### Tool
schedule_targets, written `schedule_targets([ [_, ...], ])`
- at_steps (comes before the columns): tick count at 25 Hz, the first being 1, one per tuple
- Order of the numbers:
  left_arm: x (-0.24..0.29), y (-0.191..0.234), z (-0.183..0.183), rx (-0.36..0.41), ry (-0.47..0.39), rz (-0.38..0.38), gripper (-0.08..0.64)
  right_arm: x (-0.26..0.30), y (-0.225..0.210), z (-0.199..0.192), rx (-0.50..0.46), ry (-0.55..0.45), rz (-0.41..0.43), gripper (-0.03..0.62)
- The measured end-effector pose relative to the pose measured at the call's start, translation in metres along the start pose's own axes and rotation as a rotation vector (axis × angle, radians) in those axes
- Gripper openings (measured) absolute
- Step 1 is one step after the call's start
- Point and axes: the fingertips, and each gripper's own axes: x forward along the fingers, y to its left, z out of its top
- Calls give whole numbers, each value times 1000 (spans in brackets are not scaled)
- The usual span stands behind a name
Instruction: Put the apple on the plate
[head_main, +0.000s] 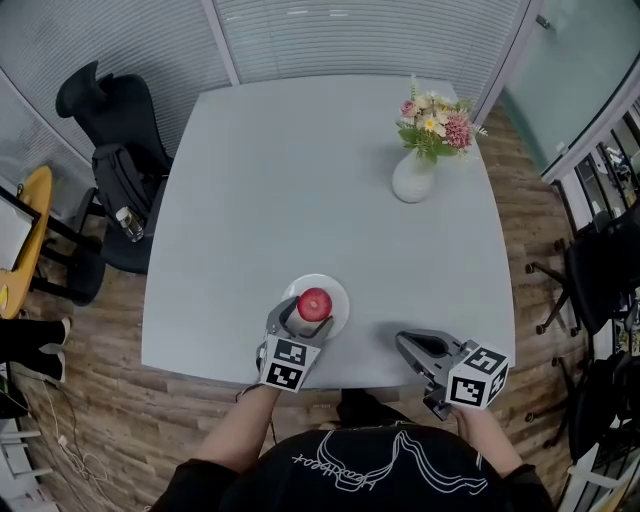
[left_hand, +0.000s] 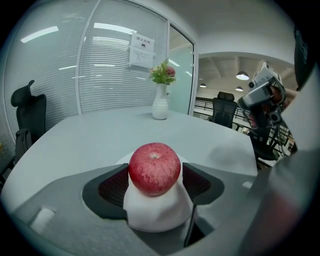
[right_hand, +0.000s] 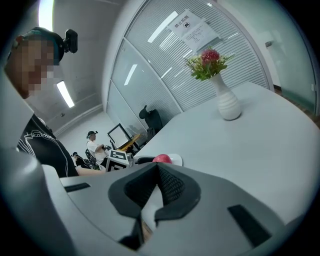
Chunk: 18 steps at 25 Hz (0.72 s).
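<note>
Apple (left_hand: 154, 168), red with its stem dimple facing up, sits clamped between the two jaws of the left gripper (head_main: 303, 320), whose dark pads press on it from either side. Directly beneath it lies the white plate (head_main: 338, 297), which stands near the six o'clock edge of the grey table (head_main: 300, 180). The views do not show whether the apple already rests on the plate or hangs just above it.

The right gripper (head_main: 406, 344) is held near the same table edge, at about four o'clock from the plate and well apart from it. Its jaws are together, their tips touching, with nothing between them. From its own view the apple and plate show small beyond the jaw tips, at about eleven o'clock.

A white vase (head_main: 412, 176) with pink and yellow flowers (head_main: 436, 122) stands upright toward the two o'clock corner of the table, far from both grippers. A black office chair (head_main: 108, 150) stands off the table at ten o'clock, and a yellow tabletop (head_main: 28, 225) shows at the nine o'clock edge of the head view. The floor (head_main: 90, 400) is wood plank.
</note>
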Motion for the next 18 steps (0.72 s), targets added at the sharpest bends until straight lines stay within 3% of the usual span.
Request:
schedule_targets([
  [7, -4, 2, 3, -18, 1, 3, 344, -1, 8, 0, -13, -6, 17, 9],
  [13, -38, 2, 19, -49, -42, 19, 344, -5, 27, -1, -39, -30, 36, 9],
  [18, -85, -12, 41, -109, -94, -40, 337, -8, 54, 5, -78, -62, 75, 9],
])
